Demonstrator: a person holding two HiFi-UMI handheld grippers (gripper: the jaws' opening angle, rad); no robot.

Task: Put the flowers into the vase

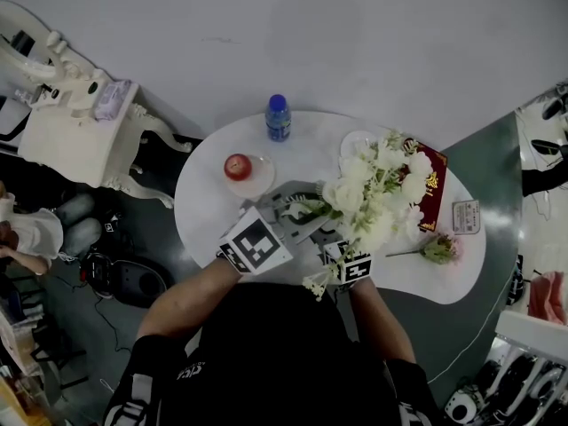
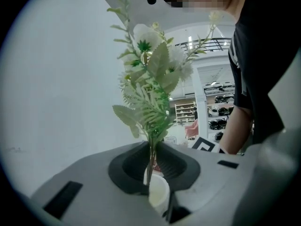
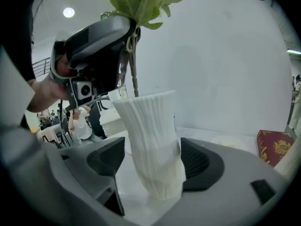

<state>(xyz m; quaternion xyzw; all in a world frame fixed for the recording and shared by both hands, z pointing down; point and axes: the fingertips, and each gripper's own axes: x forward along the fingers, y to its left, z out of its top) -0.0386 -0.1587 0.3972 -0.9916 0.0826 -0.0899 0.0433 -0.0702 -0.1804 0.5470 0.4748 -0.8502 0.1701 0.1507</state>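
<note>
Pinching the flowers [image 2: 153,74] by the bare stem, the left gripper [image 2: 150,161] has its jaws closed tight on that thin stalk. The heads and leaves stand at 12 o'clock above the pads, and the white vase [image 3: 153,145] sits directly at 6 o'clock below them. The right gripper [image 3: 153,161] is clamped on the vase's lower body, the ribbed wall filling the gap between its pads and leaning a little toward 11 o'clock. In its view the stem's tip reaches the vase's mouth. The bunch looks artificial and light but top-heavy: a wiry stem carrying a broad head will likely swing and twist in a narrow pinch, so the low hold on bare stalk, clear of leaves, seems the right one. The vase looks light as well, narrow at the foot, quick to tip and possibly breakable. Its ribs should give the pads purchase, and a hold low on the body steadies it best. On the table [image 1: 213,211] a spare flower [image 1: 439,248] lies at 4 o'clock, a bottle [image 1: 278,118] at 12 and an apple [image 1: 237,165] at 10.
</note>
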